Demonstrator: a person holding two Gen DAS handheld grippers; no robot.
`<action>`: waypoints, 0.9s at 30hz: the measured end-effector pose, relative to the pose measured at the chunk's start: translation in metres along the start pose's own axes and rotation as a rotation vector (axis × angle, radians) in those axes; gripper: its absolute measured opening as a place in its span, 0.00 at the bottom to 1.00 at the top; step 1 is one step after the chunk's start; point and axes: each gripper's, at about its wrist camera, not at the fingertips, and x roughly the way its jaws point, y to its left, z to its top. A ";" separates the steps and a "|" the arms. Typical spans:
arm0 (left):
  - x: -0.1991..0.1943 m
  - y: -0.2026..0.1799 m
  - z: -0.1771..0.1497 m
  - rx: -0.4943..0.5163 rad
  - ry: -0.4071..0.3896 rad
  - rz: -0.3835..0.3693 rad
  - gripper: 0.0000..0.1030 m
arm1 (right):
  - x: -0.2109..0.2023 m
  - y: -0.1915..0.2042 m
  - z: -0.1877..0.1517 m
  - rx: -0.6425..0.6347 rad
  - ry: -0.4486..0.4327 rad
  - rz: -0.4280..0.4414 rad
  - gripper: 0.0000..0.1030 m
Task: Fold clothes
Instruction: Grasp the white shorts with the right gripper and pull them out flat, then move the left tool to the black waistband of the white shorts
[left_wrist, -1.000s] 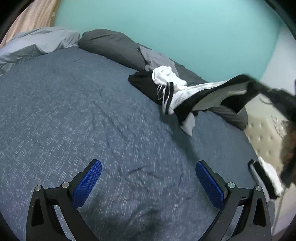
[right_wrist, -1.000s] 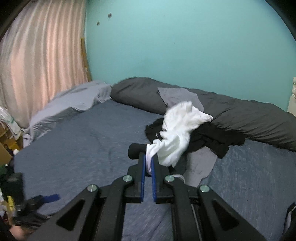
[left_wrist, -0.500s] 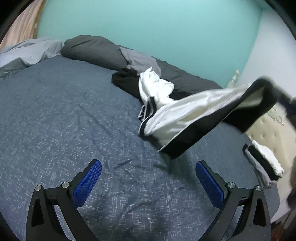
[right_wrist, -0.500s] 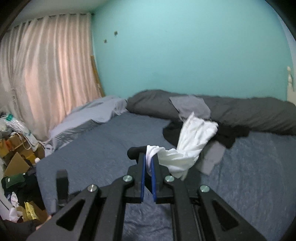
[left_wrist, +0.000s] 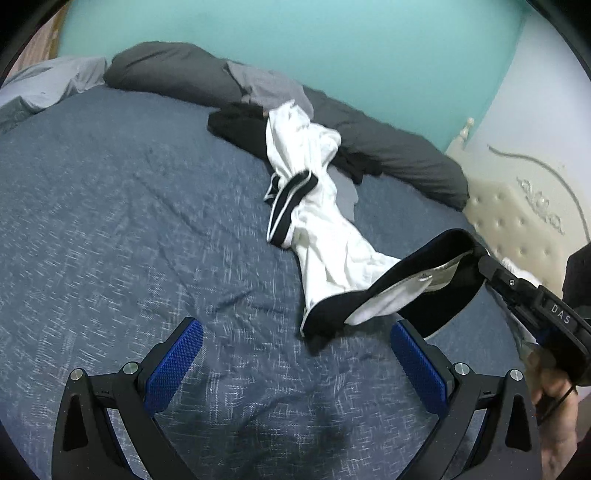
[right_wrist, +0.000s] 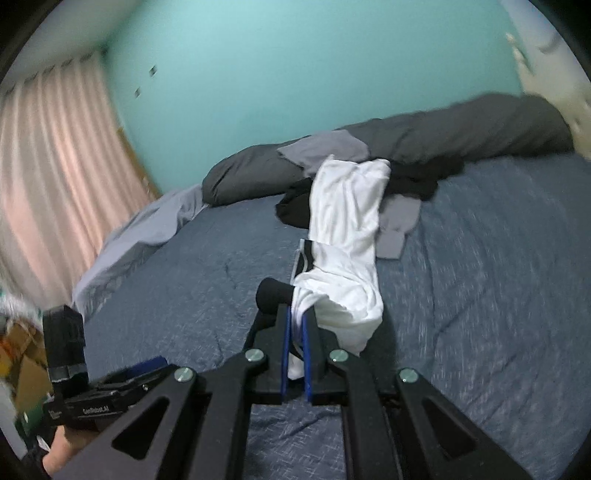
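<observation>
At lower left of the left wrist view the left gripper (left_wrist: 295, 363) stands wide open over the blue-grey bedspread (left_wrist: 110, 221), holding nothing; one white garment with black trim (left_wrist: 325, 236) stretches from the upper-centre clothes pile (left_wrist: 236, 122) to the right gripper (right_wrist: 295, 332), clamped shut on its black edge; "DAS" is printed on that gripper at right; in the right wrist view, lower left, small lettering is too blurred to read.

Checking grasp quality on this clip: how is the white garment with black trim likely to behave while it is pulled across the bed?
Probably floppy: the white garment sags and twists between the right gripper and the clothes pile. It looks light, draping in soft folds. The loose end may drag and bunch on the blue bedspread.
</observation>
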 end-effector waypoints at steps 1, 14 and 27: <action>0.004 -0.001 -0.001 0.006 0.008 0.000 1.00 | 0.001 -0.007 -0.003 0.018 -0.005 -0.002 0.05; 0.044 -0.017 -0.008 0.061 0.090 0.071 1.00 | 0.000 -0.062 -0.028 0.167 -0.027 0.046 0.06; 0.066 -0.018 -0.008 0.058 0.128 0.072 1.00 | 0.010 -0.070 -0.037 0.203 -0.008 0.083 0.06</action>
